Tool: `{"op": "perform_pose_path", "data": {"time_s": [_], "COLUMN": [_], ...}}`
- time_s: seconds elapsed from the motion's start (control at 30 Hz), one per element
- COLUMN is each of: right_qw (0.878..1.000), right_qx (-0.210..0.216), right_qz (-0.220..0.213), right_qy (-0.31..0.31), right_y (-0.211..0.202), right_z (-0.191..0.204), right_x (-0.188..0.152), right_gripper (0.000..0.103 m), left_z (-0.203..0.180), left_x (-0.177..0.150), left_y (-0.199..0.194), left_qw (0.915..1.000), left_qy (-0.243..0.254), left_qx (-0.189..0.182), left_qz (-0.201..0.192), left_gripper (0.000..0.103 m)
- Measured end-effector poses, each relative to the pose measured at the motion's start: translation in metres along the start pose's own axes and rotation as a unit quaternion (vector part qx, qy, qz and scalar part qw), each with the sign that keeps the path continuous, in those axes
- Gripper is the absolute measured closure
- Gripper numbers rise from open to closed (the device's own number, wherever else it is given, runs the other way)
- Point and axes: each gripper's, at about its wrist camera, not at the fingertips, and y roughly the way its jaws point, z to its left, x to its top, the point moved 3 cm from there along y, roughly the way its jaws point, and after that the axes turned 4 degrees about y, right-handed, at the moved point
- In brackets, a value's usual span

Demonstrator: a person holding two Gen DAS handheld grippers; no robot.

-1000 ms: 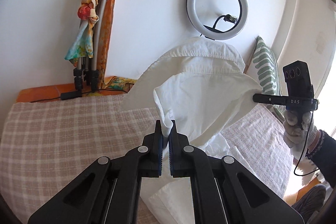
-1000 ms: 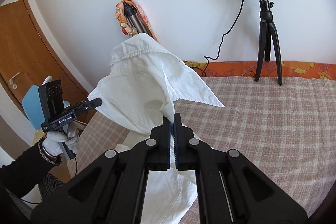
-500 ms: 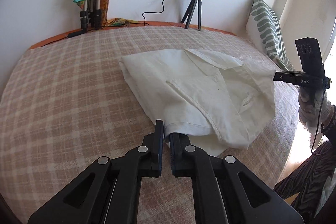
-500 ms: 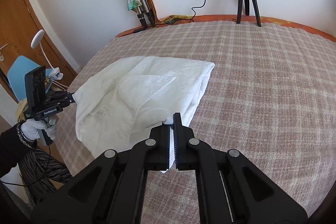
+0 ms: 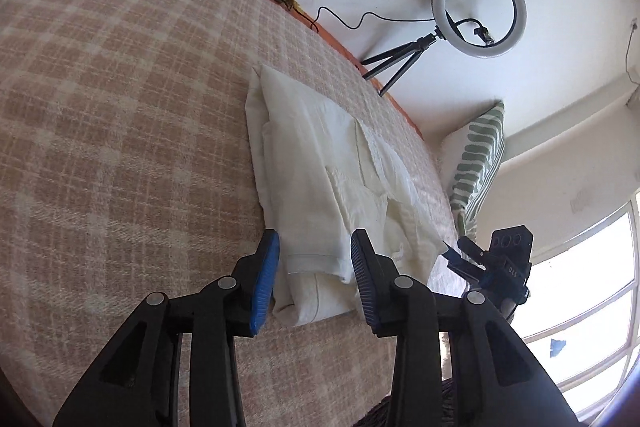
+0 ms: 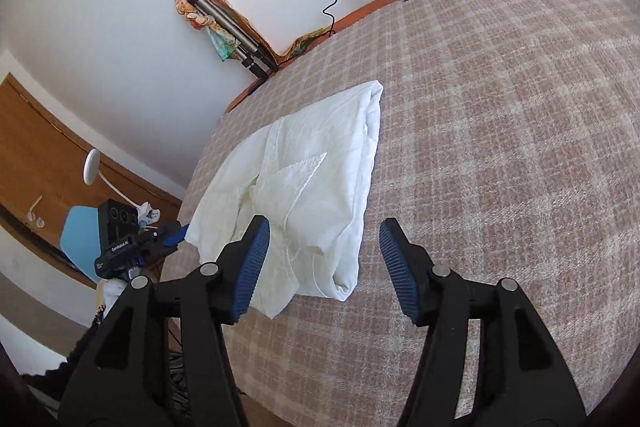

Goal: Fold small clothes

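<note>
Both wrist views look down close over the bed's near edge, sharing the folded shirt (image 5: 320,187) (image 6: 320,187).

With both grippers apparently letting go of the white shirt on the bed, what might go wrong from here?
The jaws have just been opening. The left gripper straddles the white shirt hem, so pulling back might snag it. The shirt lies near the edge of the checked bedcover, where it may slip off. Its folded layers look loose and could spring open.

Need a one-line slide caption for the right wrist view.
Right tongs, just opened, above the near edge of the folded white shirt lying on the checked bedspread.
</note>
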Motion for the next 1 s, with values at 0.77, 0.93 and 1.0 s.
{"op": "perform_pose_path", "data": {"time_s": [0.77, 0.93, 1.0], "right_qw": [0.998, 0.99, 0.986], "right_qx": [-0.03, -0.081, -0.092], "right_qz": [0.051, 0.06, 0.024], "right_qy": [-0.022, -0.097, -0.136], "right_y": [0.029, 0.014, 0.003], "right_z": [-0.001, 0.025, 0.042], "right_x": [-0.024, -0.019, -0.013], "right_gripper": [0.099, 0.091, 0.085], "left_z": [0.008, -0.003, -0.013], "left_x": [-0.021, -0.013, -0.003], "left_y": [0.007, -0.014, -0.024], "left_qw": [0.9962, 0.9906, 0.9891], "left_qy": [0.05, 0.083, 0.094], "left_qx": [0.071, 0.108, 0.11], "left_qz": [0.01, -0.003, -0.027], "left_gripper": [0.101, 0.101, 0.1]}}
